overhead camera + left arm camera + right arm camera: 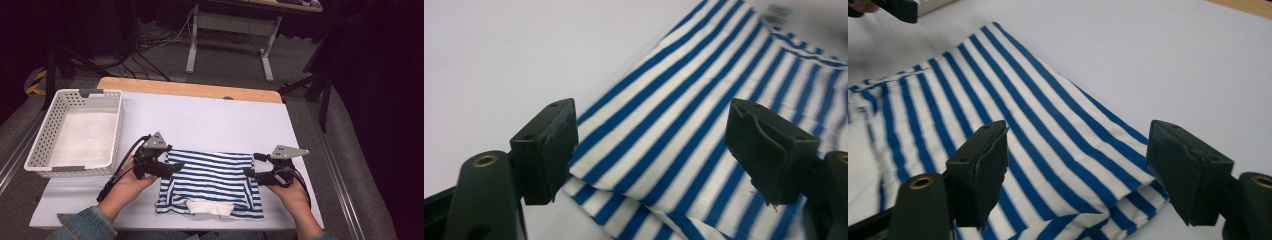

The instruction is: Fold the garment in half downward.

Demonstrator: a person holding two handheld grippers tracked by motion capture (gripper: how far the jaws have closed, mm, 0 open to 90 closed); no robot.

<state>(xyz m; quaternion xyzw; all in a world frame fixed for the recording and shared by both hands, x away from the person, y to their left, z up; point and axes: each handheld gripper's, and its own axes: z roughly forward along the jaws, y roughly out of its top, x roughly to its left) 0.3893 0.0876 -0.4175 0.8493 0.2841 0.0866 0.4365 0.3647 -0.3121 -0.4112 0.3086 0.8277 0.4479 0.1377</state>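
Observation:
A blue-and-white striped shirt (210,180) lies folded flat on the white table top (210,117), with a white band (210,208) at its near edge. My left gripper (177,167) sits at the shirt's left edge, jaws open. In the left gripper view the striped shirt (684,100) lies under the left gripper (651,145), and neither pad presses on it. My right gripper (248,172) stands open at the shirt's right edge. In the right gripper view the folded corner of the shirt (998,100) lies loose below the right gripper (1078,165).
A white perforated basket (47,117) stands on the table's left side. A bare wooden strip (190,89) runs along the table's far edge. Beyond it are cables and desk legs (192,47) on the floor. Bare table top lies beyond the shirt.

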